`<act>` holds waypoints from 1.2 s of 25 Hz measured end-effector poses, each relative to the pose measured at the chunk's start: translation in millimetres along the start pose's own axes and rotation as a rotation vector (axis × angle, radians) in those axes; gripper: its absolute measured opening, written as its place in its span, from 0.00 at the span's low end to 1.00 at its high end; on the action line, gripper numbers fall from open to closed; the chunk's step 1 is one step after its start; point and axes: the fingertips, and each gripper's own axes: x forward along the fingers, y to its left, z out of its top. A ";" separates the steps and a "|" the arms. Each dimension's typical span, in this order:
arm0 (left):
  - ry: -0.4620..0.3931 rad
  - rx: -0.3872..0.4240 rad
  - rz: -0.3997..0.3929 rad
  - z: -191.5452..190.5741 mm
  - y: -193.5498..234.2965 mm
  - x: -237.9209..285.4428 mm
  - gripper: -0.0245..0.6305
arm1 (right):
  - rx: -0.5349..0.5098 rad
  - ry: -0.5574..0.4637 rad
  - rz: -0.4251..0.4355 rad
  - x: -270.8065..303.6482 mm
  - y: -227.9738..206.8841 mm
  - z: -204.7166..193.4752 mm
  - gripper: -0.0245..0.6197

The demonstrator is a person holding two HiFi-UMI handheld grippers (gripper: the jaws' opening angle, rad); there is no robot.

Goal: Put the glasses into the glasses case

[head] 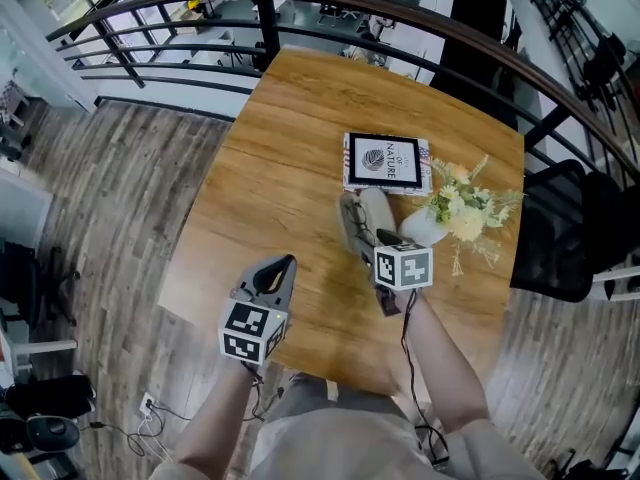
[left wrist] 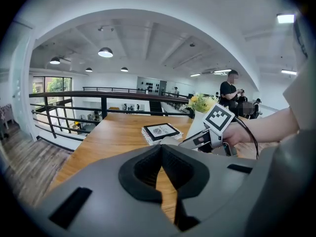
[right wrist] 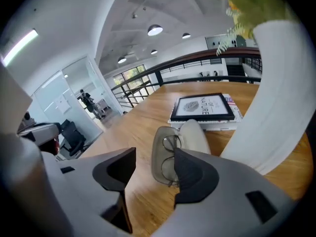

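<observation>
One glasses (right wrist: 171, 143) pair lies in one open case (right wrist: 196, 132), long axis up-down mid-frame; my right gripper (right wrist: 154, 167) gapes empty, my left gripper (left wrist: 160, 154) is pinched closed.

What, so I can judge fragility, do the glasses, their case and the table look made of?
Glasses: thin dark wire rims, probably metal, clear lenses. Case: smooth matte beige-grey shell, plastic or leatherette, unclear. Table: wood-grain top, satin sheen, perhaps veneer.

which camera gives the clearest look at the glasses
The right gripper view: the glasses lie in the open case, rims plain past its parted jaws. In the head view the right gripper partly covers the case; no glasses show. The left gripper view catches only a sliver of case.
</observation>
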 end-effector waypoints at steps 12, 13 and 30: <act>-0.198 0.228 0.076 109.6 -21.2 -55.6 0.06 | -0.022 -0.364 0.165 -149.2 80.9 101.8 0.18; -0.227 0.242 0.085 122.2 -23.6 -63.7 0.06 | -0.030 -0.393 0.185 -163.0 90.0 108.0 0.15; -0.404 0.381 0.119 205.5 -89.0 -168.2 0.06 | -0.305 -0.737 0.253 -347.4 178.0 135.7 0.08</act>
